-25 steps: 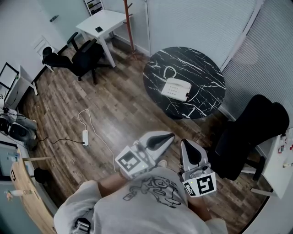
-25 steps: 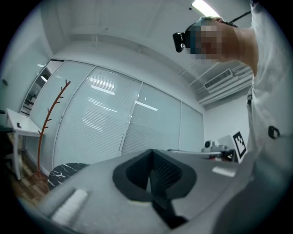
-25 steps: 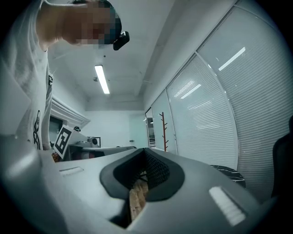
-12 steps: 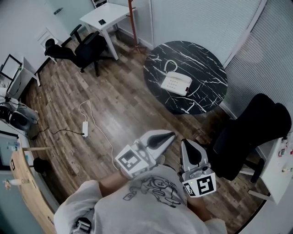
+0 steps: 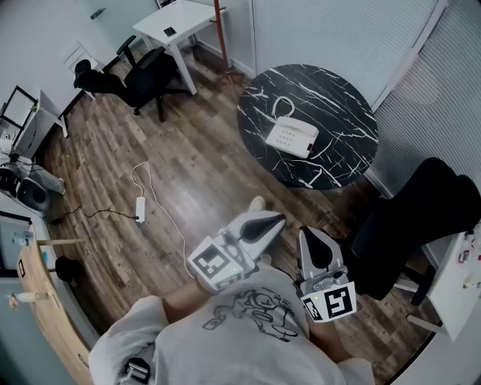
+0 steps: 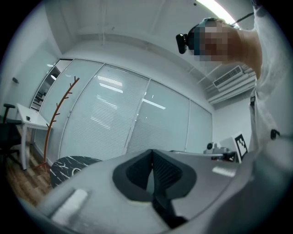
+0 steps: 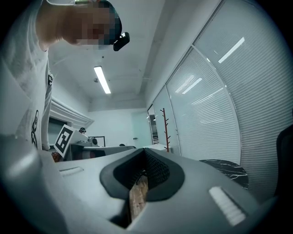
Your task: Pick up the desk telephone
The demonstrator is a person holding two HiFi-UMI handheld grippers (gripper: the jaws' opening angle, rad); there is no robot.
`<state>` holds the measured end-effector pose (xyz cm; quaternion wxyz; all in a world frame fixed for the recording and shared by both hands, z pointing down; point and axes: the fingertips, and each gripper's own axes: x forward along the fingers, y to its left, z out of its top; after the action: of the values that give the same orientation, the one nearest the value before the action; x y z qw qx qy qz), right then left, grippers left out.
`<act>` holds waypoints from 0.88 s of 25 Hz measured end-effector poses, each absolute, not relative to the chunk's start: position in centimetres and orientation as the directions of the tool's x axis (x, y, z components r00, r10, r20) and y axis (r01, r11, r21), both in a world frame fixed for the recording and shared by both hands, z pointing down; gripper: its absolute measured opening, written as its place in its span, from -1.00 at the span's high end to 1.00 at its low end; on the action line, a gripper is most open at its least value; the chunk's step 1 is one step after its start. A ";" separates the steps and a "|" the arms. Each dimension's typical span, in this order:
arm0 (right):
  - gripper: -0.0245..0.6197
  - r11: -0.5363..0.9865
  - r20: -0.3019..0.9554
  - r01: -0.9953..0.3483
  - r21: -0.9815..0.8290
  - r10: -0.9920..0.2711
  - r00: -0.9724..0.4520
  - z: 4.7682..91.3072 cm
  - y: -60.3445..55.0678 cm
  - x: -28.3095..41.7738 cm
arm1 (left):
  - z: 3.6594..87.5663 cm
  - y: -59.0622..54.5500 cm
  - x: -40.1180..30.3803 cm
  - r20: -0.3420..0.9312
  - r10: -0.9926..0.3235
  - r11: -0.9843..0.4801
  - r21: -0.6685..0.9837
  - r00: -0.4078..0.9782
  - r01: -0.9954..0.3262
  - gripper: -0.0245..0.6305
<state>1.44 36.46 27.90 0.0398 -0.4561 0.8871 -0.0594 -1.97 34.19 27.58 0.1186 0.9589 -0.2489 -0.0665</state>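
Observation:
A white desk telephone (image 5: 291, 137) with a coiled cord lies on the round black marble table (image 5: 338, 98), far ahead of both grippers. My left gripper (image 5: 279, 219) is held near the person's chest, jaws shut with nothing between them. My right gripper (image 5: 307, 236) is beside it, also shut and empty. In the left gripper view the black pads (image 6: 165, 172) meet and part of the marble table (image 6: 68, 166) shows at lower left. In the right gripper view the jaws are closed (image 7: 145, 153) and the table's edge (image 7: 226, 168) sits at right.
A black office chair (image 5: 409, 225) stands right of the table. Another black chair (image 5: 135, 75) and a white desk (image 5: 184, 21) are at the far left. A power strip with cable (image 5: 140, 222) lies on the wood floor. A coat rack (image 6: 57, 114) stands by the blinds.
The table and telephone have shifted slightly up and right in the head view as the person steps closer. Both grippers stay shut and keep their places by the chest.

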 end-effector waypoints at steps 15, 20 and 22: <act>0.91 0.558 0.016 -0.821 -0.121 -0.826 -0.564 28.9 21.4 1.5 | 28.5 18.8 -1.9 -0.086 -0.480 -0.854 0.272 0.873 -0.443 0.92; 0.90 0.549 0.032 -0.829 -0.110 -0.831 -0.555 28.3 13.7 0.8 | 27.9 11.3 -2.3 -0.091 -0.459 -0.863 0.281 0.884 -0.419 0.92; 0.91 0.540 0.037 -0.835 -0.105 -0.837 -0.546 28.1 10.6 0.6 | 27.7 8.3 -2.4 -0.088 -0.449 -0.866 0.287 0.889 -0.409 0.92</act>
<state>0.58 10.56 28.09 0.0088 -0.4763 0.8775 -0.0551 -2.39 8.30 27.70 0.1316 0.9630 -0.2227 -0.0761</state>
